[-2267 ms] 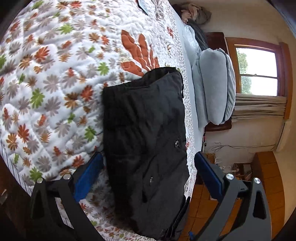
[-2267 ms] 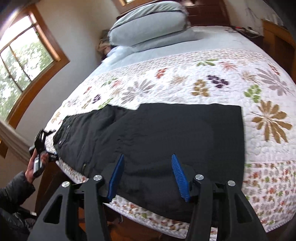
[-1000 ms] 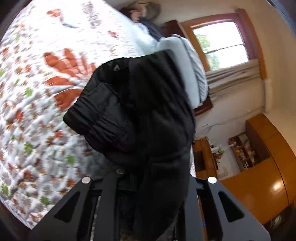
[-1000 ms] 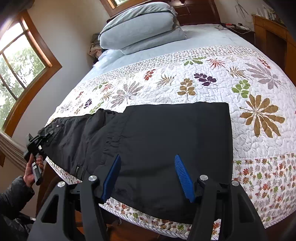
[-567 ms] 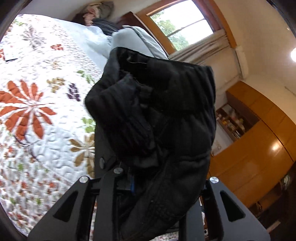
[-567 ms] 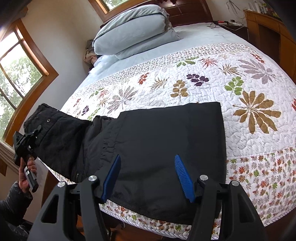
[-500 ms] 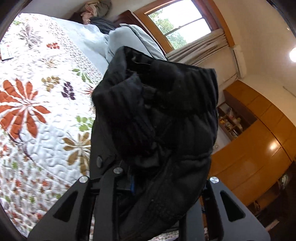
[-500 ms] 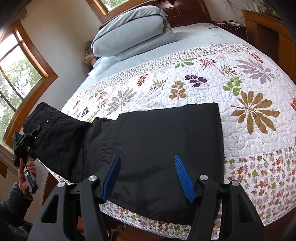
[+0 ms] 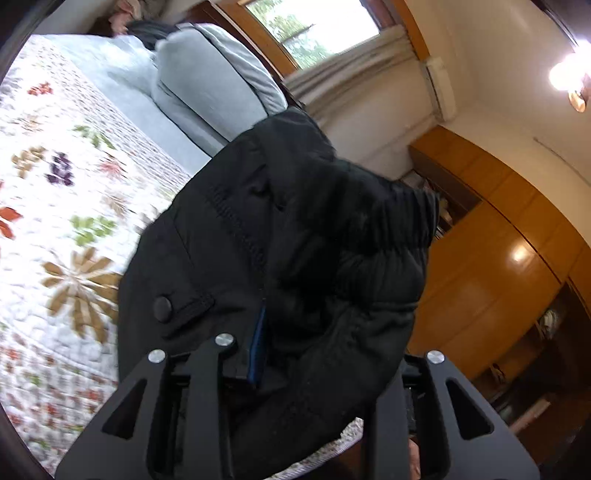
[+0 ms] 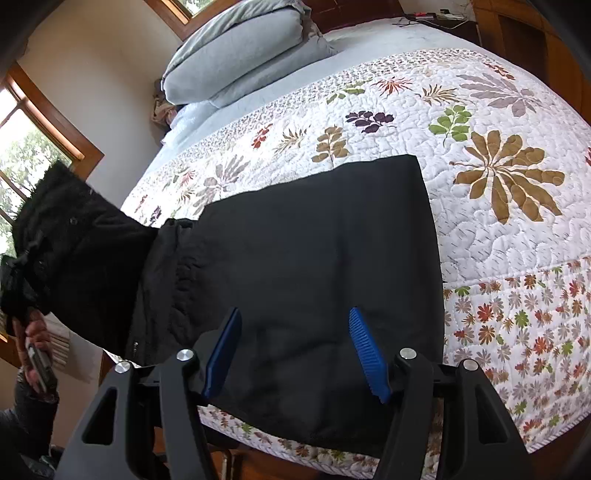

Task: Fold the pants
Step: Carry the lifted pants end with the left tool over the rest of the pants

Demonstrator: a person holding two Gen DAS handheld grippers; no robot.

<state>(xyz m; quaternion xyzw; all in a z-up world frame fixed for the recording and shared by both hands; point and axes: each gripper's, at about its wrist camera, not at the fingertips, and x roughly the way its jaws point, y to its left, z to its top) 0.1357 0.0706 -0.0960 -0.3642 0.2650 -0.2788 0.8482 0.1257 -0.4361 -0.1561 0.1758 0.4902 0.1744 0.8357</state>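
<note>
The black pants (image 10: 303, 266) lie across the foot of the bed on a floral quilt (image 10: 498, 229), leg ends to the right. Their waist end (image 10: 74, 243) is lifted off the bed at the left. My left gripper (image 9: 280, 354) is shut on that waistband (image 9: 332, 258), which fills the left wrist view and hides the fingertips; one blue pad (image 9: 258, 343) shows. It also appears in the right wrist view (image 10: 18, 280), held by a hand. My right gripper (image 10: 295, 354) is open and empty, hovering above the pants near the bed's front edge.
Grey pillows (image 10: 240, 55) are stacked at the head of the bed, also in the left wrist view (image 9: 214, 85). Wood-framed windows (image 10: 22, 147) lie left. Wooden wardrobes (image 9: 498, 277) and a bedside table (image 10: 517, 29) stand beyond the bed.
My left gripper closed on the waistband and lifted it off the bed, swinging it up and toward the leg ends. My right gripper stayed open and nearly still.
</note>
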